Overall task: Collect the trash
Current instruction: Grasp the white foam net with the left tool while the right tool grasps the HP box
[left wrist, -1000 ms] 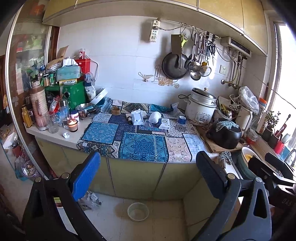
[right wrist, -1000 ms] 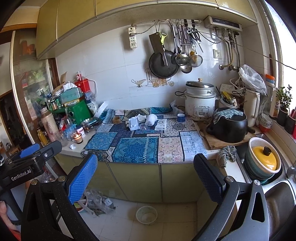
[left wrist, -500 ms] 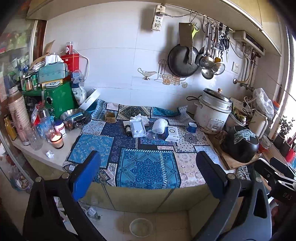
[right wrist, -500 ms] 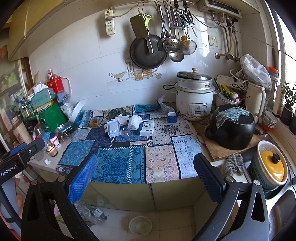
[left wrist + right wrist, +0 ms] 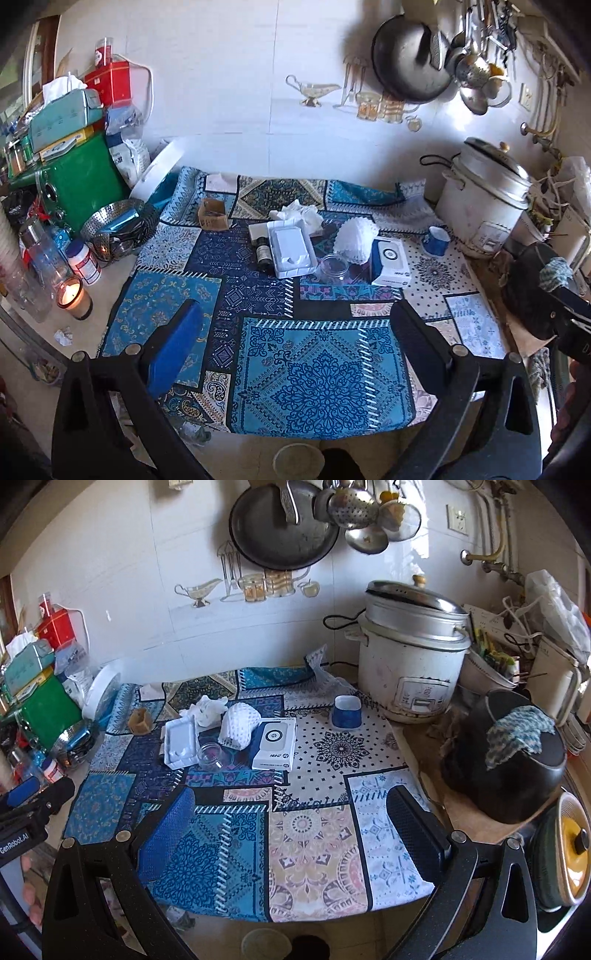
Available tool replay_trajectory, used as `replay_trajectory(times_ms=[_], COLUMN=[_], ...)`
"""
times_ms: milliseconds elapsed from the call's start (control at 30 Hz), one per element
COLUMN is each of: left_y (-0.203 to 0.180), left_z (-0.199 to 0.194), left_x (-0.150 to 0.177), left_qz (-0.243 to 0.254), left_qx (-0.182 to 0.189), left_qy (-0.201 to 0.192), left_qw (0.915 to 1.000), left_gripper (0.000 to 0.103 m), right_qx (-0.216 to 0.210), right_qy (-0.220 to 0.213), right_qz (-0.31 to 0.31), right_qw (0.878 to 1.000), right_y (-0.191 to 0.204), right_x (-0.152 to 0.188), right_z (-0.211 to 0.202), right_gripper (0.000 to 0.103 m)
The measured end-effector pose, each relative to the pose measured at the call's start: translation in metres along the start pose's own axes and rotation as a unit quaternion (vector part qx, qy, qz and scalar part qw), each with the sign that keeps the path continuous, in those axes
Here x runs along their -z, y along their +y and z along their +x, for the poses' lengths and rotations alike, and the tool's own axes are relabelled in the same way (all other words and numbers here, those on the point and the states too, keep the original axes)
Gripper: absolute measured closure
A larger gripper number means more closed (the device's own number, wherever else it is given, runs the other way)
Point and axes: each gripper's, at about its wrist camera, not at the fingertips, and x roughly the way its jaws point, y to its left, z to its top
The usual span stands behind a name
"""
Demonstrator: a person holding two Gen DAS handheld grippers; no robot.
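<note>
A cluster of trash lies mid-counter on a patchwork cloth (image 5: pixel 325 369): crumpled tissue (image 5: pixel 297 216), a white plastic tray (image 5: pixel 291 251), a white foam net (image 5: pixel 356 240), a clear plastic cup (image 5: pixel 334 267), a small dark bottle (image 5: pixel 263 254), a white and blue box (image 5: pixel 391 262) and a small cardboard box (image 5: pixel 212 214). The same tissue (image 5: pixel 207 709), tray (image 5: pixel 181 744), foam net (image 5: pixel 238 725), cup (image 5: pixel 209 755) and box (image 5: pixel 275 747) show in the right wrist view. My left gripper (image 5: pixel 295 325) is open and empty, short of the cluster. My right gripper (image 5: pixel 291 808) is open and empty over the cloth.
A lit candle (image 5: pixel 74 297), bottles and a green tin (image 5: pixel 77 181) crowd the left end. A rice cooker (image 5: pixel 410 653) and a black pot (image 5: pixel 506 760) stand at the right, a blue cup (image 5: pixel 347 710) beside the cooker. A pan and ladles hang above. A bowl (image 5: pixel 297 461) is on the floor.
Both grippers have moved forward from out in the room to the counter's front edge, so the cloth and trash now look much closer. Both stay open.
</note>
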Motion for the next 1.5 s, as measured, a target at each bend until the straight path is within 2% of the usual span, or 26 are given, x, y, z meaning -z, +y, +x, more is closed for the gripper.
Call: replay_trajectory(times_ms=[133,200,467,633,867,933,1100,1367,1500], left_y=[-0.006,-0.009,-0.021,-0.030,-0.040,-0.044,-0.061,-0.097,-0.111], left_z=[0.051,0.073,0.143,0.173,0.206,0.216,0.245,0.305,0.339], left_x=[-0.007,-0.014,-0.042,-0.050,-0.064,-0.070,-0.086,-0.105,-0.106], left_qz=[-0.017,-0.025,-0.041,-0.043,-0.029,-0.025,-0.016,-0.012,-0.021], left_qx=[-0.059,-0.075,-0.087,-0.070,-0.052,-0.039,0.007,0.080,0.091], left_qy=[0.025,0.030,0.063,0.080,0.105,0.116,0.138,0.189,0.220], left_qw=[0.9978,0.9964,0.9933,0.9934,0.9927,0.9922,0.9903,0.9787,0.9709], left_gripper=[0.004,0.004,0.004,0.004,0.004,0.004,0.004,0.004,0.004], right_qx=[-0.036,-0.046,-0.073,-0.080,-0.070,-0.077,-0.090,-0.100,-0.102], right_qy=[0.061,0.089,0.190,0.232,0.252,0.262,0.264,0.258,0.253], right_qz=[-0.005,-0.013,-0.035,-0.040,-0.065,-0.066,-0.049,-0.017,-0.005], right_qw=[0.998,0.995,0.979,0.969,0.963,0.960,0.959,0.961,0.962], right_y=[-0.007,-0.009,-0.009,0.001,0.005,0.001,-0.018,-0.059,-0.075], right_x=[-0.020,-0.030,-0.060,-0.064,-0.068,-0.067,-0.072,-0.081,-0.083], right_z=[0.073,0.109,0.241,0.290,0.318,0.324,0.325,0.310,0.302], right_gripper=[0.000,0.000,0.001,0.002,0.007,0.018,0.020,0.024,0.024])
